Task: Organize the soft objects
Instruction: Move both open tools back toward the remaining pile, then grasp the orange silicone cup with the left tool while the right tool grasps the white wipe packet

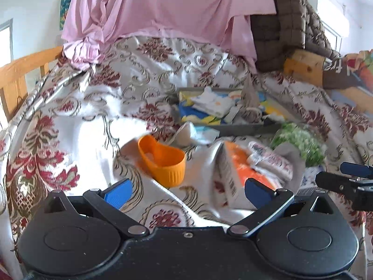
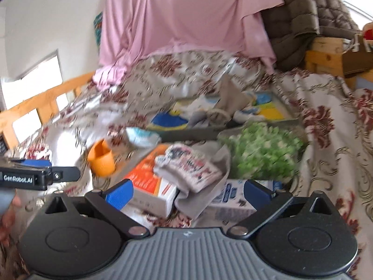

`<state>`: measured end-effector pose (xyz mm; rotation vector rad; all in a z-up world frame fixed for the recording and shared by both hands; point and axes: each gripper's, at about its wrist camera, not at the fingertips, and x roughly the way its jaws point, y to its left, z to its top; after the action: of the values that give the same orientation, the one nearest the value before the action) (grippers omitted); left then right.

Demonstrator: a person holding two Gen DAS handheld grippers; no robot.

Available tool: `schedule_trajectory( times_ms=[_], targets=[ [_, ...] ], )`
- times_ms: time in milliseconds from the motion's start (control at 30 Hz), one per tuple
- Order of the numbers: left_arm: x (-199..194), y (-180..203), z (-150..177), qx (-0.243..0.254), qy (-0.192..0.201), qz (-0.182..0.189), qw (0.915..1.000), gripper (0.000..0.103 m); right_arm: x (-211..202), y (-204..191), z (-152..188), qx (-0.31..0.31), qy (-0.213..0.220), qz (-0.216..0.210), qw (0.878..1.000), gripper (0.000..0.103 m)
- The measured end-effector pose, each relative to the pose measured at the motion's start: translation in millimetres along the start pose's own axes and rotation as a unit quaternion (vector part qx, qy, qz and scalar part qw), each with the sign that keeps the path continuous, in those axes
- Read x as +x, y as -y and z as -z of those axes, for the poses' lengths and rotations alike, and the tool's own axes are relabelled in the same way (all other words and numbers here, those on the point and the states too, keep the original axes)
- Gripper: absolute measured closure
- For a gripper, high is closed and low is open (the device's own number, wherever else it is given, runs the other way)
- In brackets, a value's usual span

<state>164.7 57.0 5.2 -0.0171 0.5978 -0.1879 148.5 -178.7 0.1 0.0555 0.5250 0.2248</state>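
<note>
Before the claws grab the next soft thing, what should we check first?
1. Left claw open and empty: ok.
2. Right claw open and empty: ok.
3. A soft thing close ahead: ok, the patterned sock lies on the orange box just in front of the right claw.
4. Hard things kept out of the grab: not ok, the orange cup and the box lie right beside the sock.
5. Room in the tray: cannot tell, it already holds folded cloths and the picture is blurred.
6. The two claws apart from each other: ok.
</note>
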Motion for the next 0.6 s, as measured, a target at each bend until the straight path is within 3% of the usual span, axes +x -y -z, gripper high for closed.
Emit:
schedule_trajectory(
  times_ms=[333, 600],
  targets=[
    [21, -8, 8, 0.002, -0.014, -0.016, 0.9998, 0.001, 12, -12, 4, -0.027, -0.017, -0.022, 0.999, 0.000],
    [49, -13, 6, -0.007, -0.008, -0.046, 0.9989, 0.001, 19, -15, 6, -0.045, -0.004, -0.008, 0.999, 0.000]
  ],
)
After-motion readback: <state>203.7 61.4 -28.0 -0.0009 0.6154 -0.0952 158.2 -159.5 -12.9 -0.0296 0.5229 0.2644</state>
